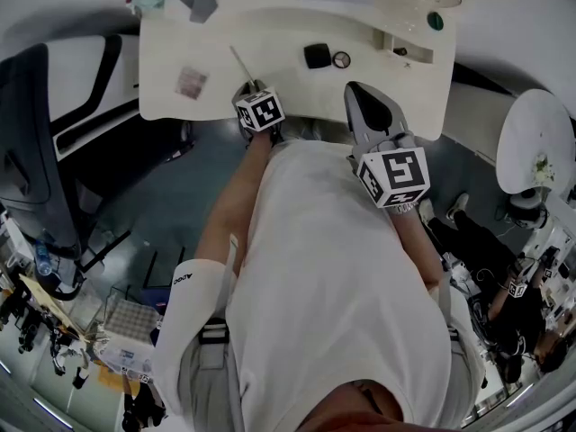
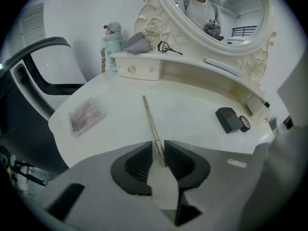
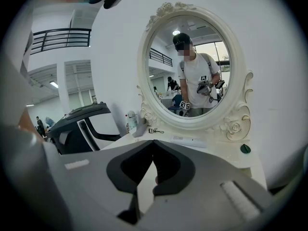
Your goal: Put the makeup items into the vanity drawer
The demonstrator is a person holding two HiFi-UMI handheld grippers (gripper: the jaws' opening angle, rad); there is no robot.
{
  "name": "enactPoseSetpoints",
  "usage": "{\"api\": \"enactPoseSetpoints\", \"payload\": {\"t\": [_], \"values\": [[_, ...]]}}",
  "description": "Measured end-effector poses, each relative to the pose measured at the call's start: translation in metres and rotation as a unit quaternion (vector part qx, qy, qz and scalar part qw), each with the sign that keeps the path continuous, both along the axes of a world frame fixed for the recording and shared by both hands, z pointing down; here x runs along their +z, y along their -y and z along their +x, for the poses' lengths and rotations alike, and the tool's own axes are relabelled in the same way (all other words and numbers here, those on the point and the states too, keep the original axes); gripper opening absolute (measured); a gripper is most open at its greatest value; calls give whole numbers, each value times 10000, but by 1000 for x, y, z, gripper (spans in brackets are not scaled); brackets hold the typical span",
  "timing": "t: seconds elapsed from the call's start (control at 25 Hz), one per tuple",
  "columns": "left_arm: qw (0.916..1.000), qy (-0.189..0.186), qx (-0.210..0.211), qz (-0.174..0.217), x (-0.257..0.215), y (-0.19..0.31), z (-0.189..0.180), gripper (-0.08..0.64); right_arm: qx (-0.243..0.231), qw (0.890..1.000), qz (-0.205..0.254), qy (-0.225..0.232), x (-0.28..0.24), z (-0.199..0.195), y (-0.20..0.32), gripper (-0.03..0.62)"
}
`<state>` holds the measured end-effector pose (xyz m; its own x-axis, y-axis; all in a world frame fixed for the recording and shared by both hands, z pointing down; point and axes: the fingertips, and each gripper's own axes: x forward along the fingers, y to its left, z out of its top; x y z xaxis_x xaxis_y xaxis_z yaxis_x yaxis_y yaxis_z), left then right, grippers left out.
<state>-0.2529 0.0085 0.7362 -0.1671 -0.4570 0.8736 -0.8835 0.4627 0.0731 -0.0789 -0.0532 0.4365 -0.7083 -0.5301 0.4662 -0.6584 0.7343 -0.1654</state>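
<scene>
The slim beige makeup pencil (image 2: 150,121), judged light, stiff and slippery, is straddled at its near end, mid-frame on the white table (image 2: 192,124), by the left gripper's (image 2: 159,149) narrowed, not-yet-pressing jaws, while the right gripper's (image 3: 153,146) are kept closed together on nothing.

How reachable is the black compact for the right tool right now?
Probably yes: the black compact lies on bare tabletop ahead of the right tool, with only a small round item beside it; the tool's shut jaws must open first.
</scene>
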Motion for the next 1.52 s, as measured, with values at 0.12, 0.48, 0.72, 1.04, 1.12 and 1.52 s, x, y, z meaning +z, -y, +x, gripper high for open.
{"api": "enactPoseSetpoints", "payload": {"t": [0.12,0.48,0.72,1.04,1.12,1.52], "values": [[10000,-43,-81,31,0,-2,-2,72,9,10000,4,9,0,1,-1,8],[9999,-149,-6,66,0,-3,-4,32,95,9999,35,59,-2,5,-1,8],[9998,-80,103,160,-8,-9,-16,32,168,9998,67,97,-4,10,0,8],[9941,-61,910,586,-35,-4,-9,32,245,9995,89,160,-6,10,1,8],[9894,-54,1284,684,-42,2,-1,32,283,9994,92,190,-7,11,1,8],[9304,42,3504,1074,-77,32,76,32,837,9961,149,253,-9,36,-1,8]]}}
